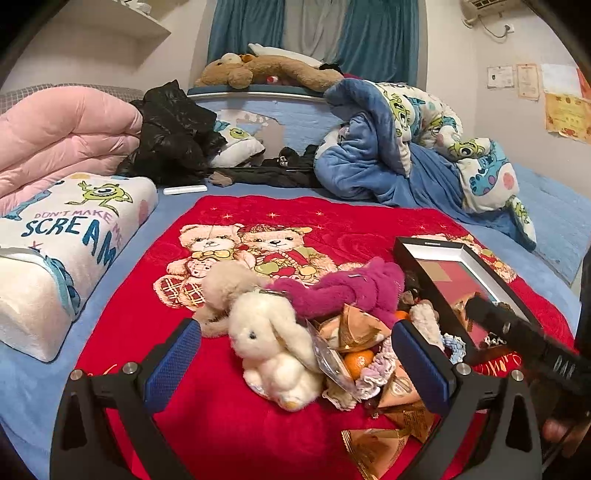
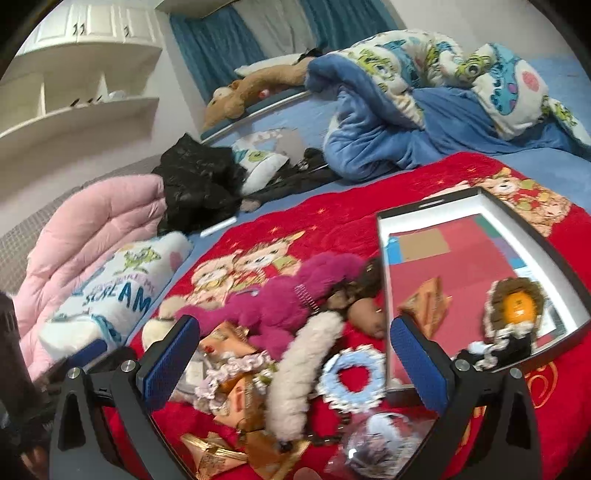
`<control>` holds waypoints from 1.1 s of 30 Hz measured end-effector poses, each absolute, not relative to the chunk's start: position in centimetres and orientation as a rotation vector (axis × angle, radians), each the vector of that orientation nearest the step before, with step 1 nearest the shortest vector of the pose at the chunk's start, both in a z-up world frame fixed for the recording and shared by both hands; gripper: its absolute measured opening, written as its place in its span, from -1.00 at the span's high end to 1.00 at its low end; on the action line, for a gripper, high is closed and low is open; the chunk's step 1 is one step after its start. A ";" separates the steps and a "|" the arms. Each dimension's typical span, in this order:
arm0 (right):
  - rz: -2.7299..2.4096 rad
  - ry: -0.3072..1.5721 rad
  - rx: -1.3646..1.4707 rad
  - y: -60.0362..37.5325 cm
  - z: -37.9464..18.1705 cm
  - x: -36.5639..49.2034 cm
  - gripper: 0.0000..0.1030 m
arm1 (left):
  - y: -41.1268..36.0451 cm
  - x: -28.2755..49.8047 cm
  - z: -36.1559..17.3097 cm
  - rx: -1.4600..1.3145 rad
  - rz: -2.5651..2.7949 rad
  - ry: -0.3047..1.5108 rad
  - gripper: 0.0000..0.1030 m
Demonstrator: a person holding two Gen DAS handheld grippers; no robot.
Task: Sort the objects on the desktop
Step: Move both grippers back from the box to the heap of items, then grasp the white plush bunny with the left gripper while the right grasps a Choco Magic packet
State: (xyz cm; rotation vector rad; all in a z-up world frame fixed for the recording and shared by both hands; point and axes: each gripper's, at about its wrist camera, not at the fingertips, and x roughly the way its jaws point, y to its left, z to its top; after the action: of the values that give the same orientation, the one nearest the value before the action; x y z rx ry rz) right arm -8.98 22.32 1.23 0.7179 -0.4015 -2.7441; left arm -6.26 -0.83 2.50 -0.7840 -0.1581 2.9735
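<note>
On the bed ahead of your left claw (image 1: 299, 369), a red teddy-bear blanket (image 1: 236, 424) covers the blue bedsheet (image 1: 29, 380) and carries the whole pile. Your left claw stands wide apart with nothing between its blue pads; the white plush rabbit (image 1: 273, 347) lies between the fingers without touching either. Behind the rabbit sits a beige plush (image 1: 225, 284), and a magenta plush (image 1: 343, 291) stretches right toward the black-framed box (image 1: 461, 273). Gold snack packets (image 1: 354, 325), a tangerine (image 1: 356, 363) and crocheted scrunchies are heaped just beside the rabbit. To the left lie a "SCREAM" pillow (image 1: 74, 236) and a folded pink quilt (image 1: 62, 129); a black puffer jacket (image 1: 173, 133) and a crumpled blue cartoon blanket (image 1: 406, 147) lie further back, with a brown plush dog (image 1: 266, 70) on the headboard under teal curtains (image 1: 376, 33). Certificates hang on the right wall.

From your right wrist, the right claw (image 2: 295, 365) is likewise spread open and holds nothing. Between its fingers lie a fluffy cream scrunchie (image 2: 295, 373) and a light-blue crocheted scrunchie (image 2: 351, 380), touching each other on the red blanket. The box sits to the right, holding a gold packet (image 2: 428, 302) and a tangerine in a crocheted ring (image 2: 515, 308). White wall shelves (image 2: 74, 96) fill the upper left.
</note>
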 end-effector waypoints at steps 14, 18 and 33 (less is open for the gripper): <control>-2.687 -0.317 0.801 20.1 -0.4 -9.2 -1.00 | -1.3 -7.7 0.0 -0.863 2.967 -0.085 -1.00; -2.659 -0.300 0.822 19.5 -0.8 -9.3 -1.00 | -0.9 -8.0 -0.8 -0.889 2.941 -0.059 -1.00; -2.537 -0.202 0.882 17.2 -2.0 -8.5 -0.77 | -2.1 -8.9 -2.4 -0.972 2.947 -0.029 -1.00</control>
State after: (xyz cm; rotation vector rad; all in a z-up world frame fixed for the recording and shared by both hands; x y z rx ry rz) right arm -8.46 17.20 -2.03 0.8822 -0.2018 -2.5373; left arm -8.85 -2.11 -2.37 -0.9720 -0.0293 2.9466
